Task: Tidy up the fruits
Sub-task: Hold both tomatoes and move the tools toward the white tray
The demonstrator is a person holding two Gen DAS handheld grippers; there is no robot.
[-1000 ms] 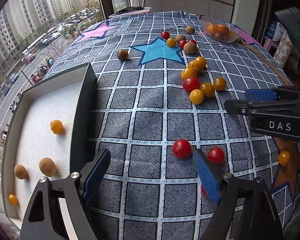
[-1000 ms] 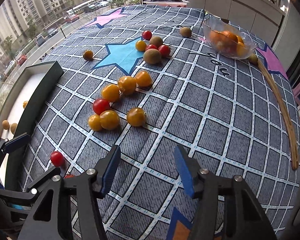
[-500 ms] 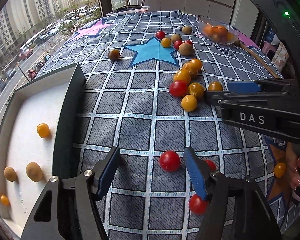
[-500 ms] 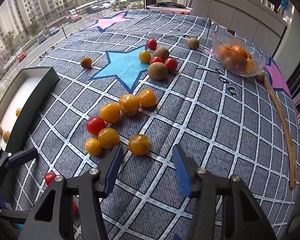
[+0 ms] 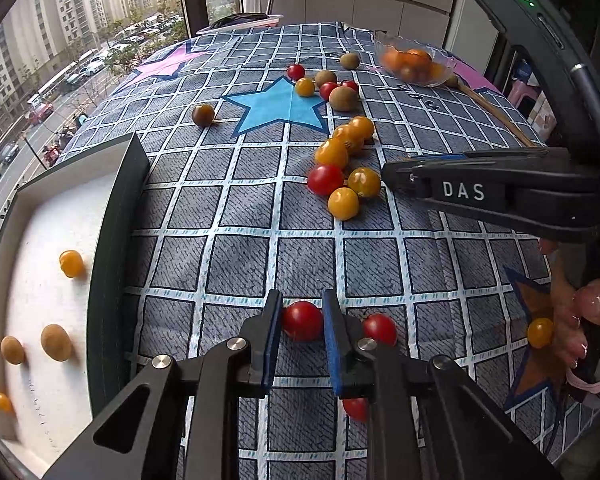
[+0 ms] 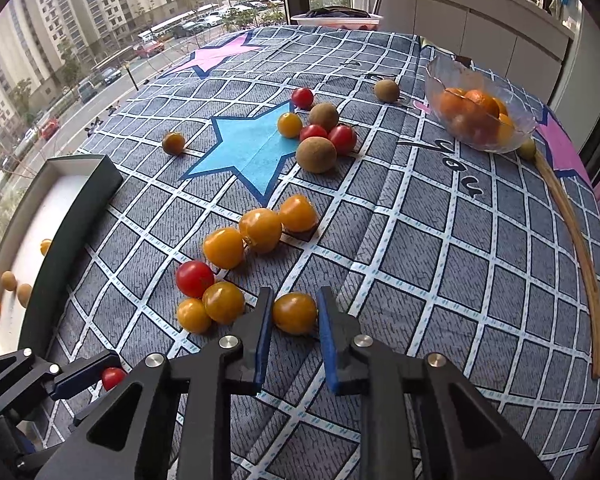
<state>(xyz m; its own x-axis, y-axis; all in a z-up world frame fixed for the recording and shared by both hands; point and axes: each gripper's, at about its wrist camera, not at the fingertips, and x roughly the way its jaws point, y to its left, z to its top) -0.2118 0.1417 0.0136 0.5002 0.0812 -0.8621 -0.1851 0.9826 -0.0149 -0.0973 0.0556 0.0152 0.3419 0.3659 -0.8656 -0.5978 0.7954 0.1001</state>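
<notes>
left gripper [image 5: 302, 320]: clamped on a red cherry tomato [image 5: 302, 320], both blue pads touching its sides, on the checked cloth [image 5: 236, 216] a short way right of the dark-walled tray [image 5: 118, 240].

right gripper [image 6: 292, 314]: pinched on an orange cherry tomato [image 6: 294, 313], further from the tray, at the near edge of the loose cluster of orange tomatoes [image 6: 256, 232].

tray contents: one yellow tomato [image 5: 71, 263] and a few small brown and orange fruits on its white floor; most fruit lies on the cloth beyond the tray, and a glass bowl [image 6: 480, 112] of oranges sits at the far side from it.

risk, squeeze: I'd guess these soft skins could split if either grip is any tighter than it looks.

risk, slip: round fruit held only at its sides may roll out on the lift, mostly if the pads sit below its middle.

risk, neighbours: a second red tomato [image 5: 380, 330] lies just right of the left gripper's finger, away from the tray; lifting askew could nudge it. The right gripper's left finger is close to a yellow pair [image 6: 212, 308].

risk, crowding: the two tools sit close together; carrying both to the tray at once could make them knock.

change: a second ago both sets of fingers stood wide apart with nothing between them; now each has a tomato. The fruit in the tray has not moved.
</notes>
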